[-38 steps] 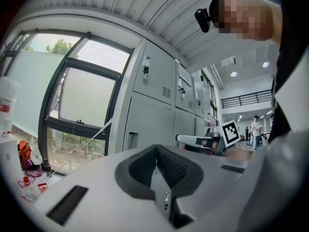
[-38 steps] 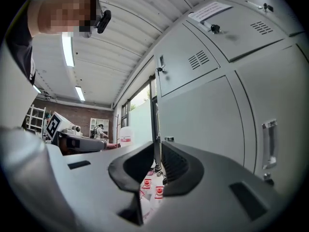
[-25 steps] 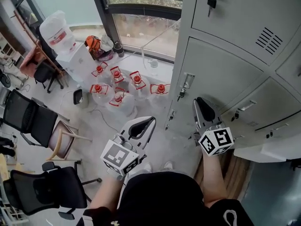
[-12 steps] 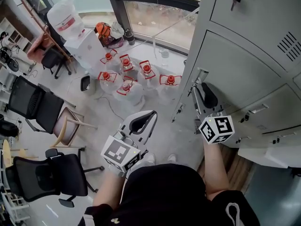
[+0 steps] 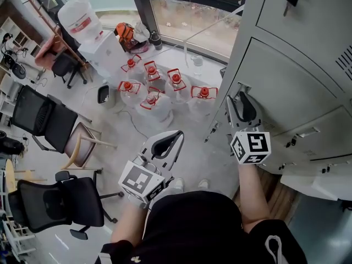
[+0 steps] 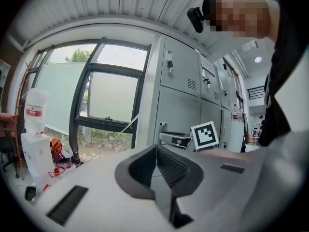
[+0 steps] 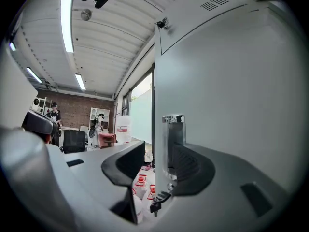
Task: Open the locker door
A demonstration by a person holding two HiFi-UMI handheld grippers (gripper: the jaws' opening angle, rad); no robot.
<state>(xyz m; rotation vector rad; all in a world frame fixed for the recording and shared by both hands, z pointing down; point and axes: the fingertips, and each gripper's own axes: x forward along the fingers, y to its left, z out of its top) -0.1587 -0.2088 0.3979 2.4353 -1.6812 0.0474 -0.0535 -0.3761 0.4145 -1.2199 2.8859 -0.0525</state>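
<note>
Office lockers (image 5: 286,87) shut; hand-held grippers: R (image 7: 160,159) just opened round handle (image 7: 174,139), L (image 6: 155,151) closed empty.

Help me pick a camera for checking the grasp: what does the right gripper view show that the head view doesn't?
Only the right gripper view: the right gripper, whose jaws have just been opening, with the chrome handle standing between them, not clamped. Only the head view: the left gripper, held away from the lockers, and the office chairs. Both: the grey locker door and the red-capped water jugs.
</note>
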